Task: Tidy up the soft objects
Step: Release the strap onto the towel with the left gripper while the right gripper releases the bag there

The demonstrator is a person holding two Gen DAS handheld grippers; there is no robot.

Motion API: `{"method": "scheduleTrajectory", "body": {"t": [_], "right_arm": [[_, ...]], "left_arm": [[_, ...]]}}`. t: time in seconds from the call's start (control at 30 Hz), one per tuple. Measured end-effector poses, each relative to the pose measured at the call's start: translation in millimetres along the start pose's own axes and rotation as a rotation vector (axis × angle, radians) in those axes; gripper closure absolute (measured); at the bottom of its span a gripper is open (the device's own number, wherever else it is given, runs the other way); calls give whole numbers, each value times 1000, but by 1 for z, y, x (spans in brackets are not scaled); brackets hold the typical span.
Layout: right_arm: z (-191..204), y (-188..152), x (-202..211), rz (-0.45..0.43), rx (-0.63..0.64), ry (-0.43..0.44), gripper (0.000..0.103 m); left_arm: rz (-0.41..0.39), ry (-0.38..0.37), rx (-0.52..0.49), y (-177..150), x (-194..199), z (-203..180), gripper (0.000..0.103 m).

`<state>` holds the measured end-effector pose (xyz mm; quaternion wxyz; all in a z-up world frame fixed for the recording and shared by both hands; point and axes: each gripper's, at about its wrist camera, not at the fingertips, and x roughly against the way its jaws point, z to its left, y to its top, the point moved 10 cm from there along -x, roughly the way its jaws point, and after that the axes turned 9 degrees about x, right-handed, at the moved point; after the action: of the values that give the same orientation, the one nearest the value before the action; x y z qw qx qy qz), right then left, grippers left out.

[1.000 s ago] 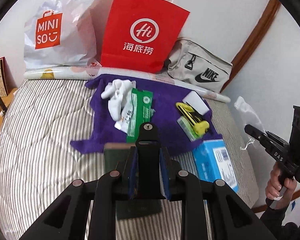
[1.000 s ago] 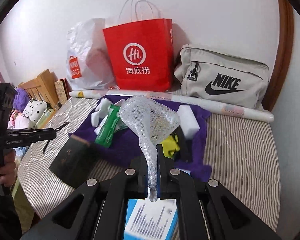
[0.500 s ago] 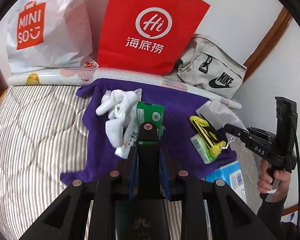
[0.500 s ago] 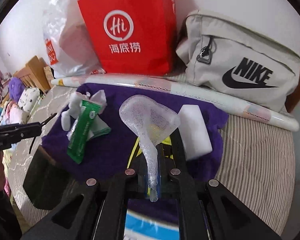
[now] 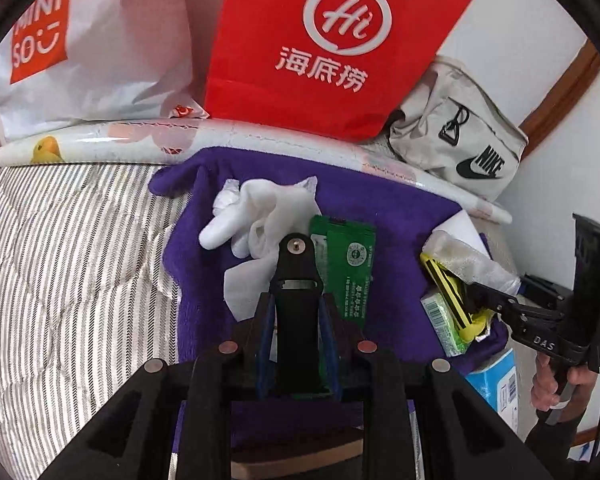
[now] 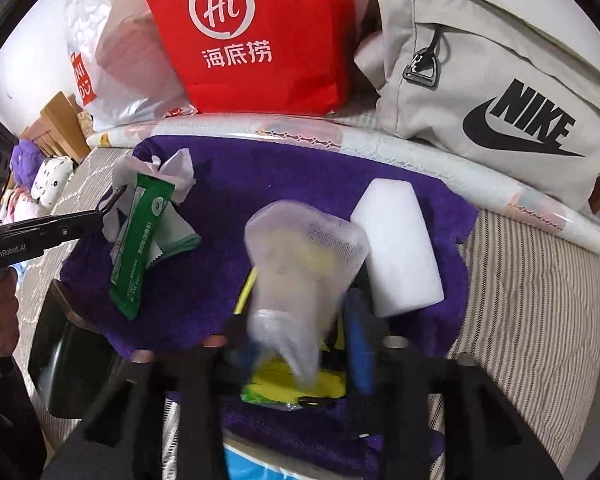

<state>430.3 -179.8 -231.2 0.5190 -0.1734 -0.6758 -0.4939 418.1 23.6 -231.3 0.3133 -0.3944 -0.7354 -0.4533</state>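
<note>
Striped quilting first: the bed (image 5: 60, 260) fills the lower scene, and at its head stand the red paper bag (image 5: 332, 44), the white Miniso bag (image 5: 88, 40) and the grey Nike bag (image 6: 488, 68). On the bed lies the purple towel (image 5: 396, 240), the sorting ground, and it carries nearly everything. On it sit the crumpled white cloth (image 5: 260, 208) with the green sachet (image 5: 348, 264) lying against it, and off to the right the white sponge block (image 6: 398, 244), touching nothing but the towel.

Now the mesh pouch (image 6: 304, 256): it is over the towel, pinched at its neck by the right hand-held gripper (image 6: 300, 344), just above the yellow-and-green packet (image 6: 292, 384). It's blurred, so my read is it is about to be set down. The left hand-held gripper (image 5: 296, 280) has its fingers drawn together with nothing between them, hovering over the sachet and cloth.

Progress? I'd say mid-way: things are gathered on the towel but loosely strewn, the cloth unfolded, the pouch not yet put down.

The left wrist view alone shows the blue box (image 5: 496, 384) at the towel's corner and the yellow clip clearly; the right wrist view alone shows the sponge whole and a dark book (image 6: 64, 364) at the towel's left edge.
</note>
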Motion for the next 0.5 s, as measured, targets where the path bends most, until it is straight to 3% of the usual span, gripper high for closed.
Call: {"method": "scheduleTrajectory", "body": {"t": [0.1, 0.17, 0.27, 0.5], "right_arm": [[1, -1, 4, -4, 12, -9, 54], [2, -1, 9, -14, 3, 4, 45], [3, 0, 19, -35, 1, -8, 43], [10, -7, 50, -63, -22, -49, 39]], "left_arm": [[18, 24, -17, -2, -4, -1, 81], [23, 40, -22, -3, -4, -1, 70], [8, 51, -28, -2, 2, -2, 59], [-32, 67, -64, -11, 34, -9, 47]]}}
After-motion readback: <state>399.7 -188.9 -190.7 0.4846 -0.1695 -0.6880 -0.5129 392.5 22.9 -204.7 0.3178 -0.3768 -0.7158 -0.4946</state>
